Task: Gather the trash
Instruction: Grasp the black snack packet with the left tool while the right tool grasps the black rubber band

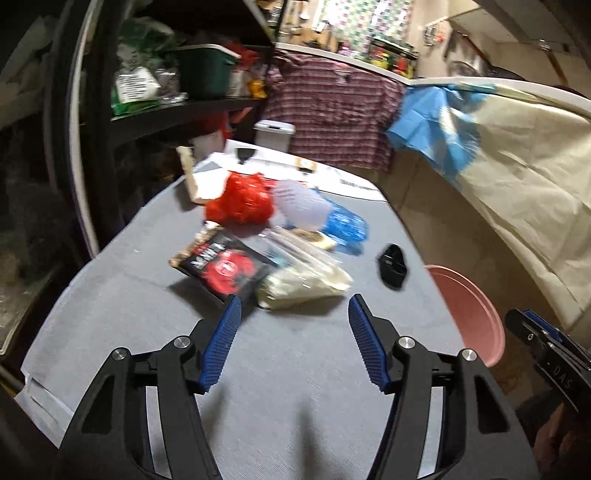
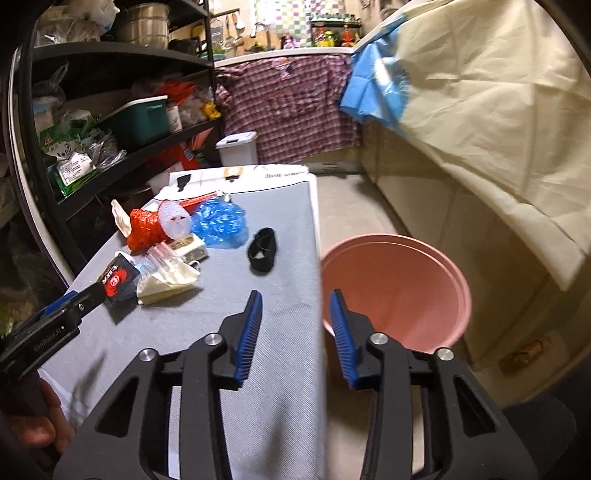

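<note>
At the far left stands a dark shelf unit [image 2: 122, 122] with a green box [image 2: 142, 116] and many packets; only the right wrist view shows a metal pot [image 2: 147, 24] on its top level. Next comes the grey table [image 1: 288, 369], where the trash lies in one group: a black and red packet [image 1: 221, 267], a crumpled red bag [image 1: 240, 201], a clear bag with pale content [image 1: 306, 280] and a crumpled blue bag [image 1: 345, 225], with a small black object [image 1: 392, 266] apart from them on the right side. In the left wrist view the packet appears free on the cloth just in front of the left gripper [image 1: 294, 306], but the right wrist view shows this gripper's tip [image 2: 88, 297] right at the packet's edge; whether it touches I cannot tell. Its jaws are about half open with nothing between them. The right gripper [image 2: 295, 299] is more narrow, also holding nothing, and it hangs over the table's right edge. Just beside that edge, on the floor, stands the pink bucket [image 2: 399, 291]; only the right wrist view looks into it, and what shows of the inside has no trash. Behind hang a checked shirt [image 2: 288, 107] and a cream cloth [image 2: 491, 110]
</note>
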Tool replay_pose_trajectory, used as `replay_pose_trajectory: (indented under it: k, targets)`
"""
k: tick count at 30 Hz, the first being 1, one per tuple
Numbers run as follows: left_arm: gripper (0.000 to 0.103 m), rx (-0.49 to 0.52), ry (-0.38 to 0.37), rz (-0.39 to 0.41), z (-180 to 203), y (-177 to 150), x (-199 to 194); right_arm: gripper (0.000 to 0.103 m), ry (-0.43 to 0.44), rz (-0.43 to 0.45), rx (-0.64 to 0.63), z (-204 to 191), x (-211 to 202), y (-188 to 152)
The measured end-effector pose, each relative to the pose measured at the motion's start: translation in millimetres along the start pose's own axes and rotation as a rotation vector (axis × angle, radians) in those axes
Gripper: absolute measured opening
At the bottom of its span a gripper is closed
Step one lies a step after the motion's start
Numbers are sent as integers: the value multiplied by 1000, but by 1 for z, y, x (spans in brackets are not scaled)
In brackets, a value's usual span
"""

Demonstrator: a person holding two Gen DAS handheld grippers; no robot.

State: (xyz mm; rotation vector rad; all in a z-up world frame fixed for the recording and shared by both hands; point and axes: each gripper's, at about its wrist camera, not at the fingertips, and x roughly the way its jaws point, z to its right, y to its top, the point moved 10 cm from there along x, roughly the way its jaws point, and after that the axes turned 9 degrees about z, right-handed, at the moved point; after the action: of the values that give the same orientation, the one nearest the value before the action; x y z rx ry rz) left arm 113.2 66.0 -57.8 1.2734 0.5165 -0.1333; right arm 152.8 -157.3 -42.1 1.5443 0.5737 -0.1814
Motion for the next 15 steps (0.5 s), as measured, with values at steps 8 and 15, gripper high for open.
replay_pose_trajectory:
  k: [8,15]
  targets:
    - [52,-60,100,-27,-37,-1,25,37,29,-54,-25,-31,65,5]
    - [42,-97,150,-56,-61,-4,43,45,8,-106,-27,-37,121,6]
